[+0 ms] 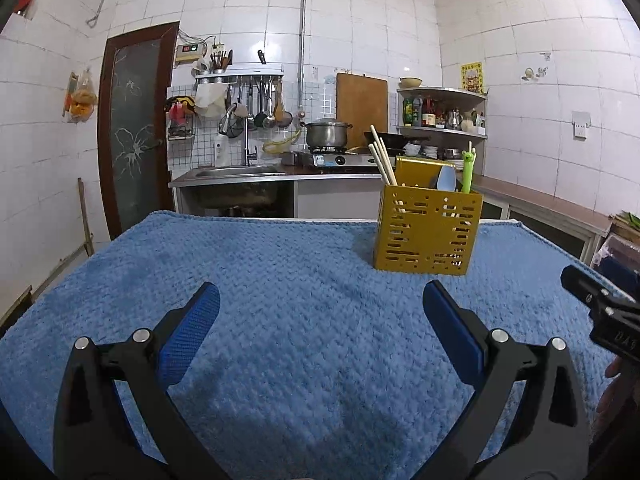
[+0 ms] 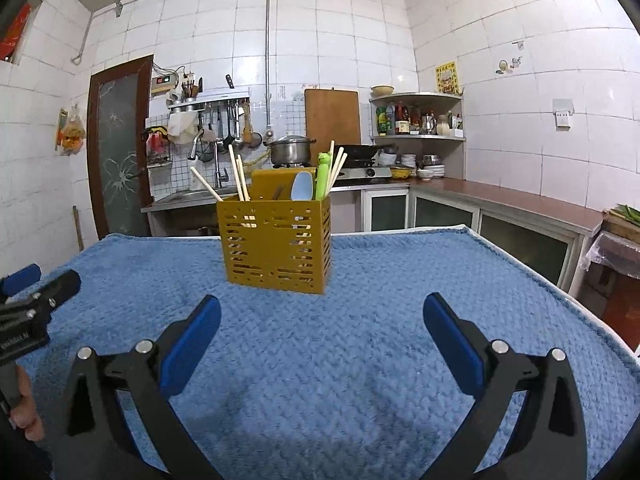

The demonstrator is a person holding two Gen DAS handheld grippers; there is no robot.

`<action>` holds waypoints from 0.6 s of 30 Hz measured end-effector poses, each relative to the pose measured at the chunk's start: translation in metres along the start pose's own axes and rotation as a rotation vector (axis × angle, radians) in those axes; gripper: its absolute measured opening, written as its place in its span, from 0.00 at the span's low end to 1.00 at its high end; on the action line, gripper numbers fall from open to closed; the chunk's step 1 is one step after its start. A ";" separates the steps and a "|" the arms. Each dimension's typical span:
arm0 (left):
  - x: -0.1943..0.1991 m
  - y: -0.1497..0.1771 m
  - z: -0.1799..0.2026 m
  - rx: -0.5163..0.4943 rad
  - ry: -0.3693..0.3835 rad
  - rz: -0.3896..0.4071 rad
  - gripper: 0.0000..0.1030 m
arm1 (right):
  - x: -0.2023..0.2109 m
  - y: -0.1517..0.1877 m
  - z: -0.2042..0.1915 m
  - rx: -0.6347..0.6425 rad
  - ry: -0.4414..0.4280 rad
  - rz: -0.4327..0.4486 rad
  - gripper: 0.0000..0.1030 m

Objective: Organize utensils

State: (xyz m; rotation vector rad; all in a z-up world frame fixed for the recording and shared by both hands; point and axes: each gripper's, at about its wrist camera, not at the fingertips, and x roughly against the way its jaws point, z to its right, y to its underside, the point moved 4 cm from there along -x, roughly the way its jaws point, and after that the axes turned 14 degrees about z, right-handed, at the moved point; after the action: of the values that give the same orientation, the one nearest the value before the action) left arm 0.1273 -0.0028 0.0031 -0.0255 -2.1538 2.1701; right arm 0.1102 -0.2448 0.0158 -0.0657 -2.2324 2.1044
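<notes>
Both grippers, left gripper [image 1: 320,304] and right gripper [image 2: 322,314], hang spread wide, empty. The perforated yellow metal utensil holder [image 2: 276,246] stands at twelve o'clock on the blue textured cloth [image 2: 320,360], wooden chopsticks [image 2: 239,178] inside.

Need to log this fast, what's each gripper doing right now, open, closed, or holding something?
Left gripper: open, holding nothing, over the blue towel.
Right gripper: open, holding nothing, facing the yellow utensil holder.

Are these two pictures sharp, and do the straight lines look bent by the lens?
Left wrist view: sharp, no motion blur; wall tile lines bow outward, corners are black, a soft shadow darkens the blue towel before the tongs. Right wrist view: equally sharp; the yellow holder stays clear, the same bending shows, light is even and no strong glare.
</notes>
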 end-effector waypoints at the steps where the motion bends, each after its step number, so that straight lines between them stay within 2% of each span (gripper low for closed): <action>1: 0.001 0.000 0.001 -0.011 0.000 0.008 0.95 | 0.001 0.000 0.000 0.003 0.002 0.001 0.96; 8: -0.001 0.002 0.005 -0.022 0.017 0.010 0.95 | 0.007 0.001 -0.011 0.045 -0.012 0.008 0.96; 18: -0.001 0.001 0.002 -0.025 -0.009 0.013 0.95 | 0.004 0.000 0.001 0.012 0.038 -0.004 0.96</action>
State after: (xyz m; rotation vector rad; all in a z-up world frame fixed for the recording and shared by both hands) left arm 0.1284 -0.0053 0.0017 -0.0312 -2.1917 2.1539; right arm 0.1065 -0.2451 0.0156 -0.0993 -2.1966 2.0957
